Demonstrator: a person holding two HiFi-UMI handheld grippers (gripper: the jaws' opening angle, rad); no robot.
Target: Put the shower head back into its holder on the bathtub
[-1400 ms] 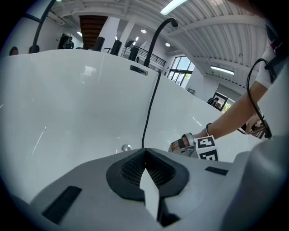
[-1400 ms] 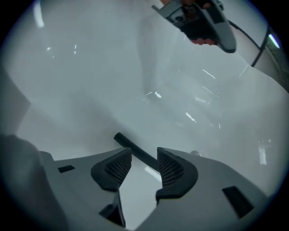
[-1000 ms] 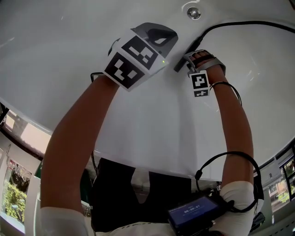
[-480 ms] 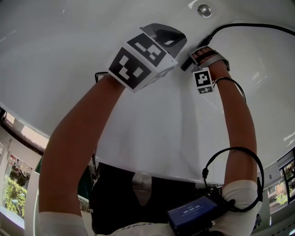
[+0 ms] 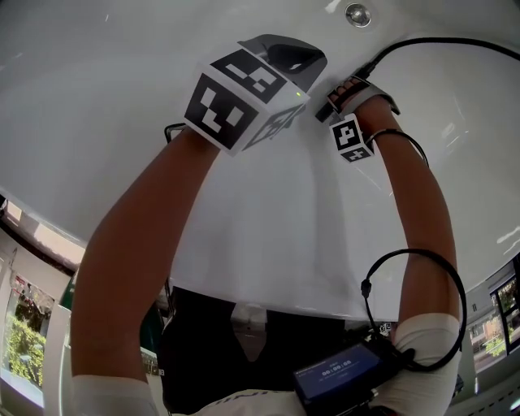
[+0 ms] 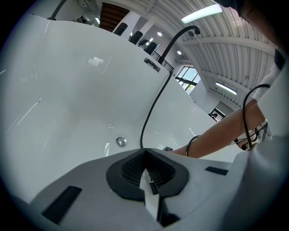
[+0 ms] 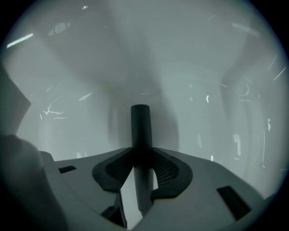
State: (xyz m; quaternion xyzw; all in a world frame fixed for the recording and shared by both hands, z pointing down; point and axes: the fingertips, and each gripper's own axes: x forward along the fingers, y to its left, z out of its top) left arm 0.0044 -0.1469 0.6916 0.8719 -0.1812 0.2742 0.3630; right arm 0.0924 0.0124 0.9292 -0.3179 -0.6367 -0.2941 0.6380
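Right hand-held gripper (image 7: 142, 154) has just closed onto the shower head (image 7: 140, 122); left hand-held gripper (image 6: 145, 155) is shut.

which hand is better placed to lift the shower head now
Right. The right gripper has the shower head handle between its jaws, which have just been closing on it. The left gripper is shut and empty.

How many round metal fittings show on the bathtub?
1: a chrome fitting on the tub wall at the head view's top edge, left of the black hose; the left gripper view shows it too. Others may be hidden.
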